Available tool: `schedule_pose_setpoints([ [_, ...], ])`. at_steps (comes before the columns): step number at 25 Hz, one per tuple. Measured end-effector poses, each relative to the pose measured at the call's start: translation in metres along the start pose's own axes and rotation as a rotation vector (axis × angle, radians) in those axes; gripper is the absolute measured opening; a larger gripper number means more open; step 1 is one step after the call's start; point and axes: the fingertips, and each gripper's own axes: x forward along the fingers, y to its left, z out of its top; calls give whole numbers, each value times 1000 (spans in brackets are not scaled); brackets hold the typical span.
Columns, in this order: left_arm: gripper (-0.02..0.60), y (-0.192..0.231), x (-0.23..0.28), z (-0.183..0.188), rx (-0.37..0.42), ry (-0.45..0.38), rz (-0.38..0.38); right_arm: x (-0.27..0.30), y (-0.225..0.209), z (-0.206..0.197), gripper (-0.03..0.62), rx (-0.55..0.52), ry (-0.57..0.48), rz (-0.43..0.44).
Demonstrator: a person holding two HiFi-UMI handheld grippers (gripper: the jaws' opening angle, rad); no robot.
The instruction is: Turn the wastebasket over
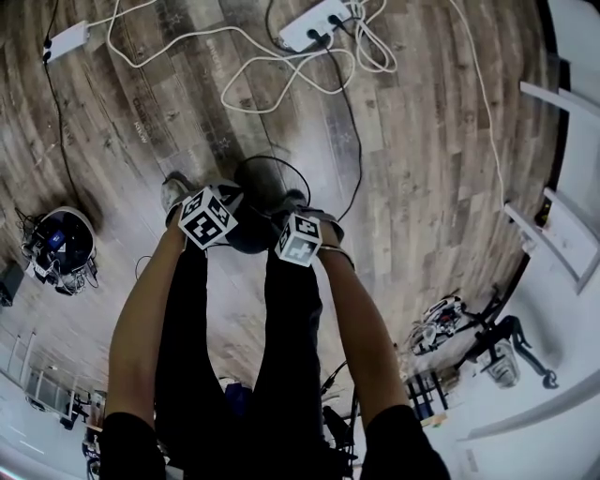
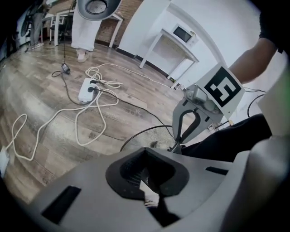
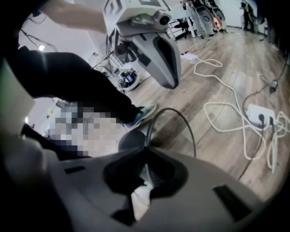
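The wastebasket is a dark bin with a thin black wire rim, held off the wooden floor between both grippers. My left gripper is at the rim's left side and my right gripper at its right side. In the left gripper view the jaws are shut, with the rim curving into them. In the right gripper view the jaws are shut on the rim wire, and the bin's dark body hangs just beyond. Each gripper sees the other: the right gripper, the left gripper.
A white power strip with looping white and black cords lies on the floor ahead. A white adapter sits far left, a round device at left. White furniture stands at right. The person's legs and shoes are under the bin.
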Motion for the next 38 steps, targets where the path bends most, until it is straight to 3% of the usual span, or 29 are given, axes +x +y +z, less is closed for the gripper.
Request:
schedule_pose_setpoints([
  [13,32,3,-55,13,-339,-189,122,-1,41,-4,51,-2,88,-5],
  [22,32,-19,-89,19,-316,-239,143,-2,58,-7,49,1,136,-36],
  [27,34,-12,-110,22,-345,-280,167,-11,53,-6,48,-6,152,-69],
  [38,34,9,-165,67,-431,-488,345,-68,-12,-4,48,37,154,-178],
])
